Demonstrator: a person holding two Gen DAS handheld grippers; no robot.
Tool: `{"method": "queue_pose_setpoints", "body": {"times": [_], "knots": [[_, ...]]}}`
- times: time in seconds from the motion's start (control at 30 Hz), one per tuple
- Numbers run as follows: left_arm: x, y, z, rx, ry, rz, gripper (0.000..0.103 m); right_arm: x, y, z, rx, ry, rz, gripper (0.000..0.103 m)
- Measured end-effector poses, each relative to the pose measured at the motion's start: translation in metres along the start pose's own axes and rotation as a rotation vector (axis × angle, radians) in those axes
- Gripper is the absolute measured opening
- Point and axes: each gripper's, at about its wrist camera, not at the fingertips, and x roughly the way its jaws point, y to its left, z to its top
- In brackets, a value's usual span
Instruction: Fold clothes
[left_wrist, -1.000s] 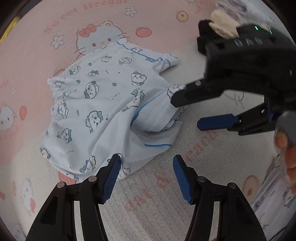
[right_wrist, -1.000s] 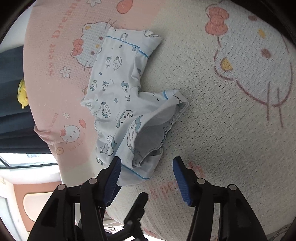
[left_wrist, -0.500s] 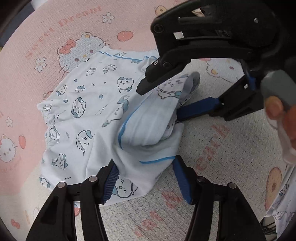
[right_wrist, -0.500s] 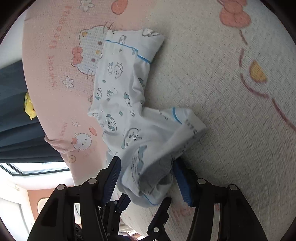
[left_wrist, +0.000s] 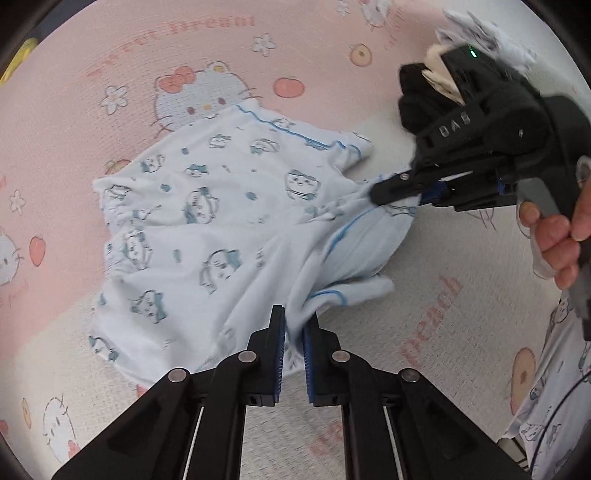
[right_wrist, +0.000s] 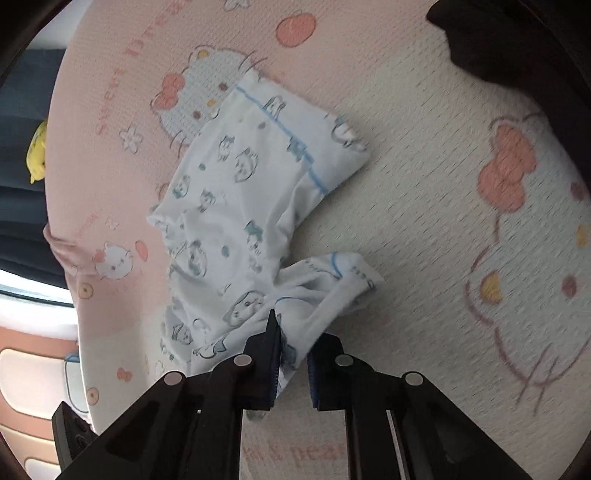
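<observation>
- Pink and cream cartoon-cat bedding (left_wrist: 424, 302) fills both views as the work surface; pink lettering runs across it; in the right wrist view a dark curtain (right_wrist: 22, 147) and a small yellow object (right_wrist: 38, 151) sit at the left edge of the frame.
- Pale blue shorts (left_wrist: 207, 229) with a cartoon print and blue piping lie crumpled at the centre of the left wrist view, most of the cloth still flat on the bedding; the lower right part is bunched and lifted into folds.
- Left gripper (left_wrist: 293, 332), at the bottom centre of its view, has its jaws nearly together and closing, a bunch of the shorts' fabric pinched between the blue pads.
- Right gripper (right_wrist: 291, 339), bottom centre of its own view, is closing too, a fold of the shorts' leg caught between its pads; in the left wrist view it enters from the upper right, tips biting the cloth near the blue-piped hem.
- A hand (left_wrist: 554, 236) at the right edge of the left wrist view holds that gripper's handle.
- More of the same printed cloth (left_wrist: 554, 398) shows at the lower right edge.
</observation>
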Motion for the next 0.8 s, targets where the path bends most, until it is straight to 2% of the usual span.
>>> {"method": "queue_pose_setpoints", "body": {"times": [0.1,0.27,0.4,0.53,0.6,0.67,0.73,0.77,0.8], "knots": [[0.002,0.009,-0.006,0.0,0.015,0.033,0.008,-0.001,-0.011,0.005,0.025,-0.016,-0.025,0.011],[0.021,0.031,-0.022,-0.041,0.095,0.092,0.008,-0.001,-0.018,0.009,0.037,-0.024,-0.045,0.011],[0.009,0.037,-0.023,-0.081,0.051,0.097,0.008,-0.004,-0.015,0.008,0.021,-0.036,-0.039,0.012],[-0.008,0.035,-0.015,-0.123,-0.021,0.064,0.008,-0.011,-0.021,0.007,0.08,-0.045,0.008,0.028],[-0.016,0.032,-0.009,-0.137,-0.057,0.027,0.009,-0.015,-0.025,0.006,0.112,-0.056,0.029,0.029],[-0.022,0.026,-0.004,-0.151,-0.078,-0.004,0.019,-0.018,-0.03,0.004,0.142,-0.051,0.05,0.031],[-0.026,0.018,-0.002,-0.164,-0.078,-0.017,0.061,-0.02,-0.035,0.001,0.17,-0.044,0.066,0.035],[-0.027,0.015,-0.002,-0.172,-0.083,-0.018,0.066,-0.021,-0.036,-0.001,0.183,-0.04,0.074,0.036],[-0.027,0.012,0.0,-0.176,-0.085,-0.024,0.066,-0.021,-0.037,-0.004,0.191,-0.031,0.081,0.036]]}}
